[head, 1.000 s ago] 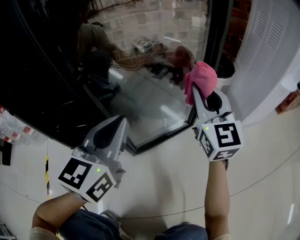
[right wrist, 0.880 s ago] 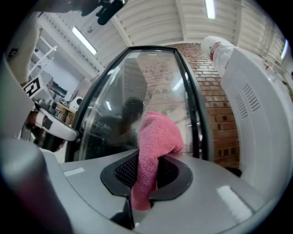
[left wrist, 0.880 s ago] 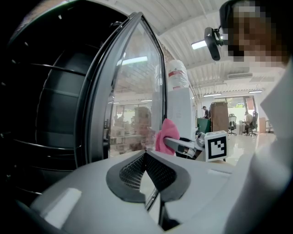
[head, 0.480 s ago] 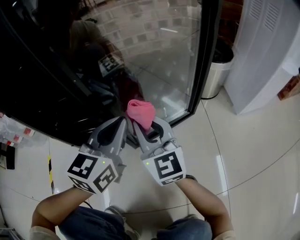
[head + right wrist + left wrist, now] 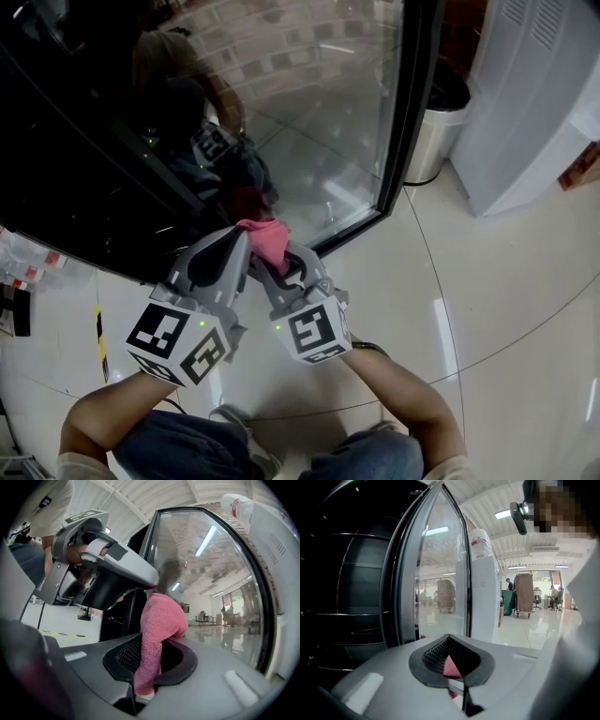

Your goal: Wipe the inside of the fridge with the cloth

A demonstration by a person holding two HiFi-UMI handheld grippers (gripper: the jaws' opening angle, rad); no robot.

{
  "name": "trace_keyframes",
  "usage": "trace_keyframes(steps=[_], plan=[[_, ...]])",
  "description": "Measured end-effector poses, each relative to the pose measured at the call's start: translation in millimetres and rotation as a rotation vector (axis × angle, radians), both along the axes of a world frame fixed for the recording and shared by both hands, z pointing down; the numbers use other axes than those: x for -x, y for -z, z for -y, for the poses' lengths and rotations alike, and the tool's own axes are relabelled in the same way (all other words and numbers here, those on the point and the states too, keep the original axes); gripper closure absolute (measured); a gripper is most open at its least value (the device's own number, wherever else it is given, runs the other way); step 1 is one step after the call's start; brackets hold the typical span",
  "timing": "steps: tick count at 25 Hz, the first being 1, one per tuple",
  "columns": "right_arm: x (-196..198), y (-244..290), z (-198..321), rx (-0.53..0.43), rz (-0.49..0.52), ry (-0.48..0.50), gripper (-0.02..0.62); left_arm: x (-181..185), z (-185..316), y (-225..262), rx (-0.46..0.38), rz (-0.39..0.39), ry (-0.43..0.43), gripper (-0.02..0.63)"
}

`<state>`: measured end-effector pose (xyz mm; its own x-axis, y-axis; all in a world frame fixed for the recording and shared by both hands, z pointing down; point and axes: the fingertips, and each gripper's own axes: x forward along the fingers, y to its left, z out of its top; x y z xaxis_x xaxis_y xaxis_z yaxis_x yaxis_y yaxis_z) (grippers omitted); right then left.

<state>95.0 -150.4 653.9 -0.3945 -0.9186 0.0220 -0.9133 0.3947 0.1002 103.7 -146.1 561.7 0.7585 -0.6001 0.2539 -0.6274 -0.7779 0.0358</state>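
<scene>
A pink cloth sticks up from my right gripper, which is shut on it. In the right gripper view the cloth rises out of the dark pads as a folded bunch. My left gripper sits close against the right one, jaws shut, its tip right by the cloth's top. In the left gripper view a sliver of the pink cloth shows through the pads. The fridge's glass door stands open in front of both grippers. The dark fridge interior with wire shelves lies to the left.
A steel bin stands past the door's black frame. A white cabinet is at the right. Packaged goods and yellow-black floor tape lie at the left. The person's knees are below, on a glossy white floor.
My right gripper has carried the cloth from the door's right edge leftward and down, ending beside the left gripper. The left gripper has barely moved.
</scene>
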Motion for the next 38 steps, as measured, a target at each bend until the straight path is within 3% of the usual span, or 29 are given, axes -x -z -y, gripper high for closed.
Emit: trace_keyframes(steps=[7,14,23,30,34,38], plan=[[-88.3,-14.2,8.4,0.018,0.069,-0.188,0.536,-9.1,-3.3,-6.9,0.007,0.017,-0.024,0.629],[-180.7,-30.9,15.2,0.055,0.051,-0.369,0.535,-15.2,-3.9,-16.5,0.019,0.041,-0.021,0.629],[-237.7,-35.7,20.3,0.069,0.037,-0.479,0.535,-23.7,-8.6,-33.5,0.029,0.098,-0.041,0.629],[-214.3,-25.1,14.9,0.035,0.041,-0.444,0.535,-21.5,-7.7,-30.6,0.029,0.104,-0.039,0.629],[-153.2,-22.2,1.4,0.008,0.062,-0.309,0.535,-21.3,-8.3,-29.4,0.027,0.096,-0.043,0.629],[-76.9,-46.1,-9.0,0.056,0.03,-0.151,0.535,-20.9,-9.9,-36.2,0.036,0.101,-0.053,0.629]])
